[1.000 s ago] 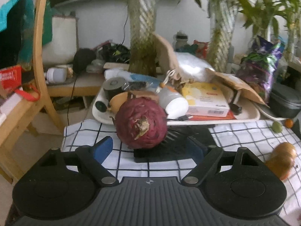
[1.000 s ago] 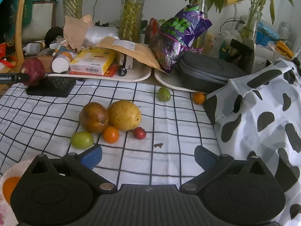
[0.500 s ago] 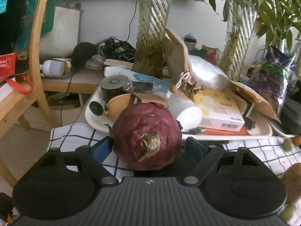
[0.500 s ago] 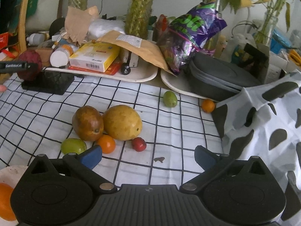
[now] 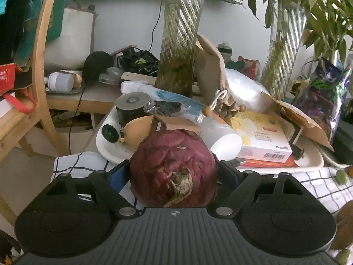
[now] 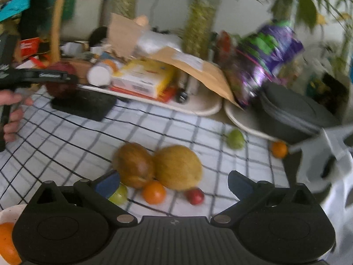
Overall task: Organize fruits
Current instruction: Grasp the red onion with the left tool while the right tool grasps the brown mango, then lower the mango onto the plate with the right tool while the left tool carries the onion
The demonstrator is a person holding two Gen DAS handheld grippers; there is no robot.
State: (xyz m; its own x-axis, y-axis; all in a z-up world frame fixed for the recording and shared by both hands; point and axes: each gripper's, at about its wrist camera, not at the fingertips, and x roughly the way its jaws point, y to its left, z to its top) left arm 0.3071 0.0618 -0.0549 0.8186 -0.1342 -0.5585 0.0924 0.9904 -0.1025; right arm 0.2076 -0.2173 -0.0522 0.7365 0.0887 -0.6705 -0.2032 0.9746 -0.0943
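A wrinkled dark red round fruit [image 5: 173, 169] sits between the blue fingers of my left gripper [image 5: 174, 174], which touch its sides. It shows small in the right wrist view [image 6: 61, 81] on a black pad [image 6: 85, 105]. My right gripper [image 6: 174, 182] is open and empty, just above a brown fruit [image 6: 133, 164], a yellow fruit [image 6: 177, 170], a small orange [image 6: 153, 192], a red fruit [image 6: 195, 196] and a green fruit [image 6: 119, 196] on the checked cloth [image 6: 66, 141].
A white tray [image 5: 308, 164] of boxes and bottles lies behind the red fruit. A green fruit [image 6: 235, 141] and an orange [image 6: 279, 149] lie at the back right by a dark case [image 6: 293, 114]. A plate [image 6: 6, 209] with an orange [image 6: 6, 245] is at bottom left.
My left gripper moved forward and its fingers came in around the dark red fruit. My right gripper moved in towards the fruit cluster; its view is blurred by motion.
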